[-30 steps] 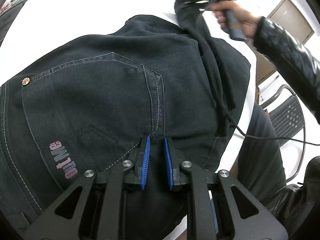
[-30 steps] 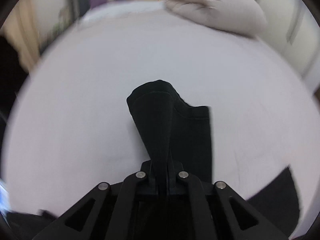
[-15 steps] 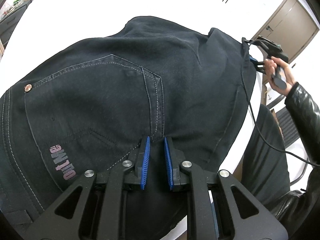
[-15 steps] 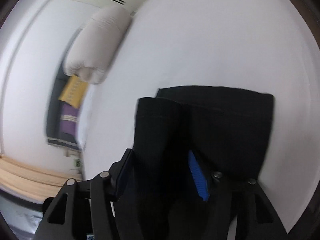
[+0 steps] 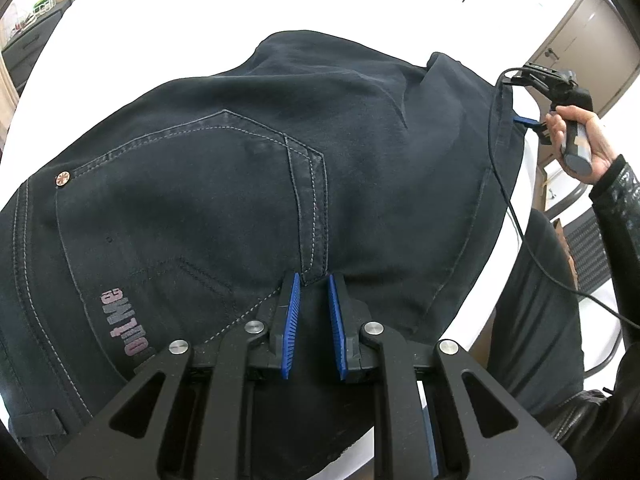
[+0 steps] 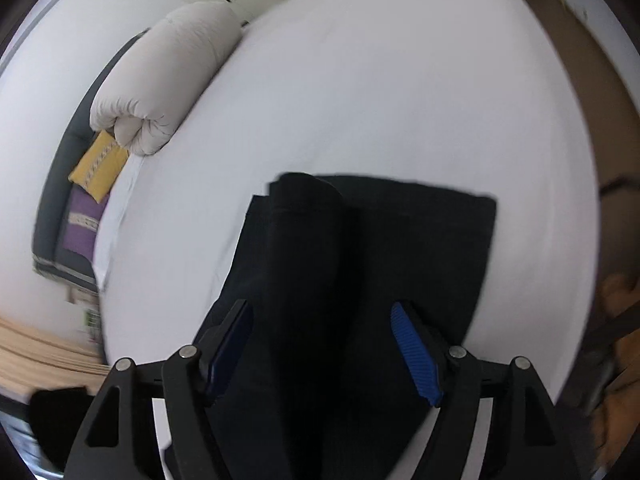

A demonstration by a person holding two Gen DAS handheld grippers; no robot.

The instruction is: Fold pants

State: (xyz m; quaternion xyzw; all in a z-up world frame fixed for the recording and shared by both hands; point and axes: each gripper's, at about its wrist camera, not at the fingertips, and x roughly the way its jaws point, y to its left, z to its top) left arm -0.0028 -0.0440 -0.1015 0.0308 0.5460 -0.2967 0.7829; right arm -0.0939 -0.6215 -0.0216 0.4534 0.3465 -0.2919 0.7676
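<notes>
Pants: dark denim, lying across the white bed and filling the centre and left of the left wrist frame; back pocket facing up, copper rivet at mid left, pink lettering at lower left.
Left gripper: jaws standing narrow, blue pads close together at lower centre and pinching a fold of denim at the pocket's lower corner.
Right gripper: jaws opening wide; folded leg cloth lying between the pads, neither pad pressing on it.
Right hand: gripping the handle at the upper right of the left wrist frame, just beside the pants' far edge.
Risk, fold: the freed leg end is looking bunched at centre frame of the right wrist view; it may be springing back or lying uneven, since nothing is pinning it.
Risk, snag: an open pad could be catching the hem on withdrawal and dragging the fold apart.
Risk, cable: black cable trailing along the right edge of the pants; it could be hooking the cloth.
Risk, edge: the lower right of the pants is sitting near the bed's edge; a pull from the left gripper could be sliding it off.
Surroundings: rolled white duvet at upper left, yellow cushion and purple cushion beside it, all well apart from the pants.
In the way: nothing on the open sheet beyond the fold; only the cable is crowding the work.
</notes>
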